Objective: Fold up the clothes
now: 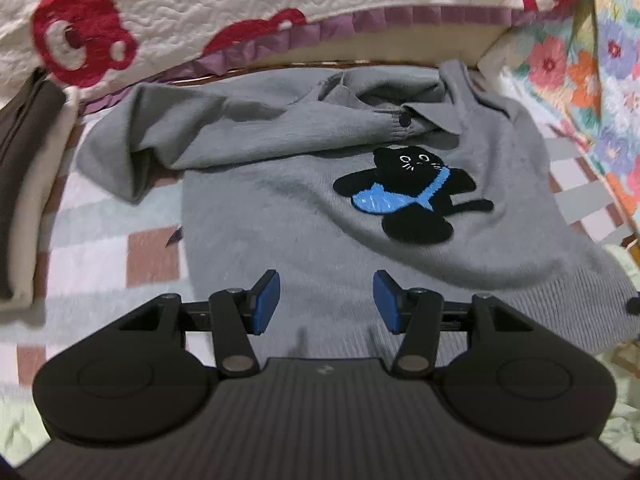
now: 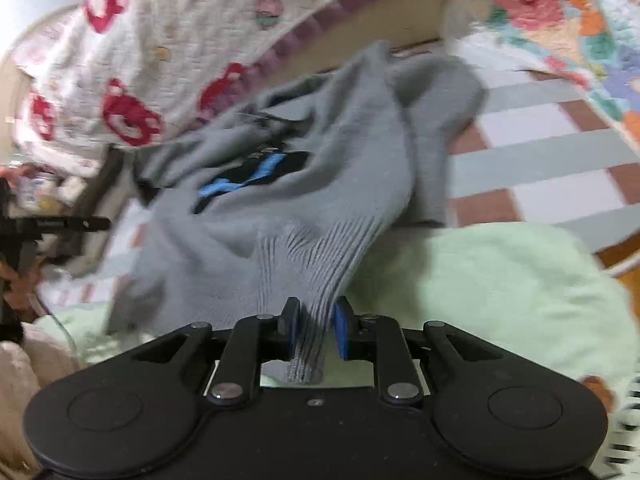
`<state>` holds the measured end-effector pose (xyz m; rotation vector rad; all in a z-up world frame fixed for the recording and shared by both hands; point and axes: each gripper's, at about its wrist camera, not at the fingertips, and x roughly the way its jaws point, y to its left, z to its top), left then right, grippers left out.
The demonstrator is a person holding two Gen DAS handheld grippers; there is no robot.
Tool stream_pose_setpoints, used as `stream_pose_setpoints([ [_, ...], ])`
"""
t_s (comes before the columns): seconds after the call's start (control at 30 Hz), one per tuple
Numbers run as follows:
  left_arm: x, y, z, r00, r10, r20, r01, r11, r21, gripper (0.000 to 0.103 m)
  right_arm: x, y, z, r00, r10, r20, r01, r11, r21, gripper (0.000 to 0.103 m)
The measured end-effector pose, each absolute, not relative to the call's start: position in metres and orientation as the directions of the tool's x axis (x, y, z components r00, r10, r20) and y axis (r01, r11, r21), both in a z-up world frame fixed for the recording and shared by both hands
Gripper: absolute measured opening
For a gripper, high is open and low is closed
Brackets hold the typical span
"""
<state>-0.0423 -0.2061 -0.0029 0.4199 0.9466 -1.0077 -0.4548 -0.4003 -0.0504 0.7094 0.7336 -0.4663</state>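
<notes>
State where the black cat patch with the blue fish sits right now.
In the left wrist view, the black cat patch with the blue fish sits right of centre on the grey knitted sweater, just below its folded-over sleeve.

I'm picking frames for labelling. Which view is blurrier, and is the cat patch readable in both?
Left wrist view: mostly sharp, sweater and cat patch clear, edges of the frame soft and bent by the fisheye. Right wrist view: strong motion smear, patch only black and blue streaks; ribbed hem between the right gripper pads stays readable.
</notes>
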Motion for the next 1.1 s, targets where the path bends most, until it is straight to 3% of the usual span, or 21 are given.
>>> stream_pose_setpoints([
  [0.1, -0.033, -0.246, -0.018, 0.146, -0.54, -0.829, 0.883, 0.45, -0.137, 0.051, -0.448, -0.43, -0.05, 0.591, -0.255, -0.765, 0.699, 0.635, 0.328, 0.032],
  [0.2, -0.023, -0.289, -0.031, 0.134, -0.551, -0.824, 0.896, 0.422, -0.137, 0.052, -0.421, -0.479, -0.061, 0.562, -0.332, -0.757, 0.75, 0.591, 0.298, 0.048],
  [0.4, -0.028, -0.355, -0.054, 0.211, -0.6, -0.771, 0.932, 0.362, -0.027, 0.057, -0.368, -0.57, -0.11, 0.559, -0.36, -0.747, 0.818, 0.388, 0.425, 0.049],
  [0.5, -0.024, -0.363, -0.072, 0.212, -0.605, -0.767, 0.938, 0.345, -0.013, 0.057, -0.346, -0.597, -0.136, 0.56, -0.357, -0.747, 0.827, 0.295, 0.479, 0.057],
  [0.57, -0.018, -0.364, -0.082, 0.231, -0.599, -0.767, 0.941, 0.338, 0.019, 0.057, -0.328, -0.602, -0.146, 0.529, -0.378, -0.76, 0.845, 0.316, 0.431, 0.057],
  [0.63, -0.012, -0.365, -0.092, 0.247, -0.593, -0.766, 0.941, 0.335, 0.044, 0.057, -0.309, -0.6, -0.148, 0.479, -0.429, -0.766, 0.861, 0.398, 0.316, 0.071],
  [0.7, -0.001, -0.362, -0.097, 0.248, -0.589, -0.769, 0.936, 0.351, 0.032, 0.057, -0.291, -0.597, -0.151, 0.432, -0.482, -0.762, 0.857, 0.481, 0.182, 0.071],
  [0.77, 0.01, -0.355, -0.1, 0.229, -0.596, -0.77, 0.922, 0.386, -0.024, 0.058, -0.279, -0.595, -0.153, 0.437, -0.506, -0.744, 0.819, 0.566, 0.097, 0.049],
  [0.8, 0.016, -0.351, -0.102, 0.214, -0.603, -0.768, 0.913, 0.404, -0.062, 0.058, -0.276, -0.598, -0.15, 0.435, -0.511, -0.741, 0.811, 0.579, 0.077, 0.01],
  [0.9, 0.028, -0.342, -0.107, 0.185, -0.624, -0.759, 0.894, 0.427, -0.133, 0.058, -0.272, -0.614, -0.132, 0.394, -0.541, -0.743, 0.821, 0.571, 0.019, 0.011],
  [1.1, 0.039, -0.329, -0.109, 0.196, -0.643, -0.74, 0.883, 0.443, -0.151, 0.059, -0.298, -0.658, -0.077, 0.134, -0.772, -0.621, 0.846, 0.416, -0.334, 0.011],
])
